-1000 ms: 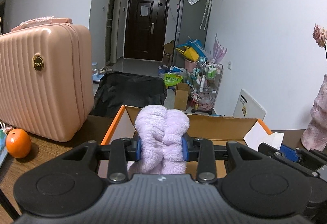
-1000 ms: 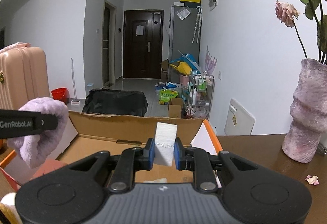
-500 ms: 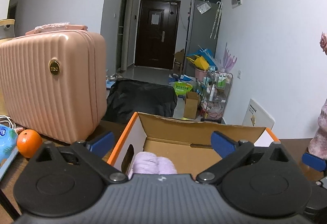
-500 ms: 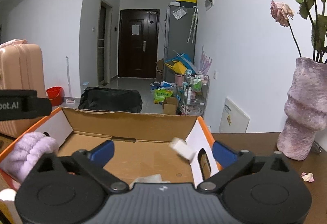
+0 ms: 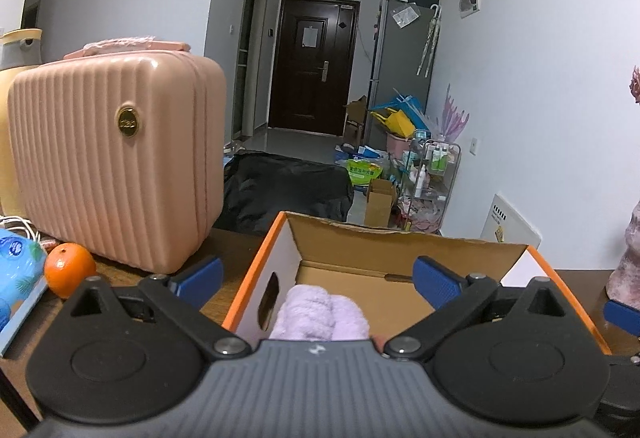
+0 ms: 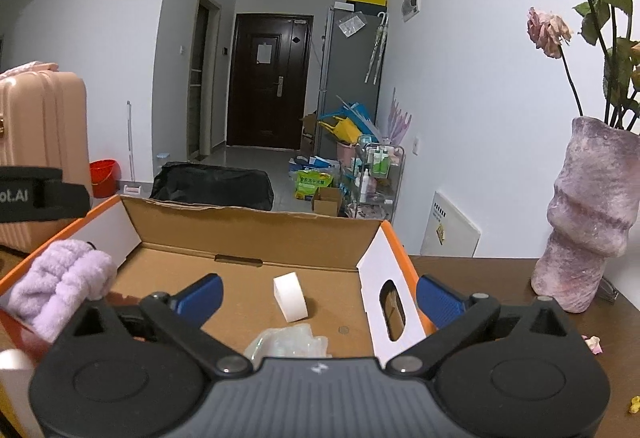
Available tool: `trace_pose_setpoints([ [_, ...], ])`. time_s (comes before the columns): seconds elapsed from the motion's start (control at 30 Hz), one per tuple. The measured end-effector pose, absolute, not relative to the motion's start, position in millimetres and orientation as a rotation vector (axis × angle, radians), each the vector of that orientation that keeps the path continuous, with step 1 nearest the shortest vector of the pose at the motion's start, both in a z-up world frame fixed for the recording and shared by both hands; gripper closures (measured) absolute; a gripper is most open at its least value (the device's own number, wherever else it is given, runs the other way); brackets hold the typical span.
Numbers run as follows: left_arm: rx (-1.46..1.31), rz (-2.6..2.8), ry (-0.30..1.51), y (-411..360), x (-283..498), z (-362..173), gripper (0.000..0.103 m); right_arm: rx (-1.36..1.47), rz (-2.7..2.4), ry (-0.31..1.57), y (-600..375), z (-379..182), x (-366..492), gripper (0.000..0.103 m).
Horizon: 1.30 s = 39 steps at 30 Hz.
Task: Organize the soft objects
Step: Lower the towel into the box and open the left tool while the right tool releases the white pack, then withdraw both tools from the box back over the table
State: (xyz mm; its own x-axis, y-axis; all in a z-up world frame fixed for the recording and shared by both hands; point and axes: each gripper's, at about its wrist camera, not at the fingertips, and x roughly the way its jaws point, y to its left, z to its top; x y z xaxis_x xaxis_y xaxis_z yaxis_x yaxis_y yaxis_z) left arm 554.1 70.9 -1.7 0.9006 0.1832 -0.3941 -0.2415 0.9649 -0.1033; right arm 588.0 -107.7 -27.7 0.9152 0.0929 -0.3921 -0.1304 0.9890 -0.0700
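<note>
Lilac towel lies in the cardboard box, white sponge on its floor; your left gripper and right gripper gape empty above.

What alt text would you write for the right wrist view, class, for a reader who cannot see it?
The open right gripper hovers over a cardboard box holding a white foam block, a lilac fluffy towel and crumpled clear plastic. A pink vase stands on the table beside it.

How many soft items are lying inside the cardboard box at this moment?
3. A purple towel against the box's left wall, a white sponge block mid-floor, and crumpled clear plastic at the near edge. The gripper bodies may hide more.
</note>
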Motion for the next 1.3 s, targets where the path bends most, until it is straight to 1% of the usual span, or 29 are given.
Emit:
trace_pose_setpoints([
  [0.63, -0.121, 0.219, 0.293, 79, 481, -3, 0.0, -0.093, 0.166, 0.351, -118, -24, 521, 0.0],
  [1.3, -0.078, 0.172, 0.33, 80, 406, -10, 0.0, -0.112, 0.224, 0.33, -136, -36, 426, 0.0],
])
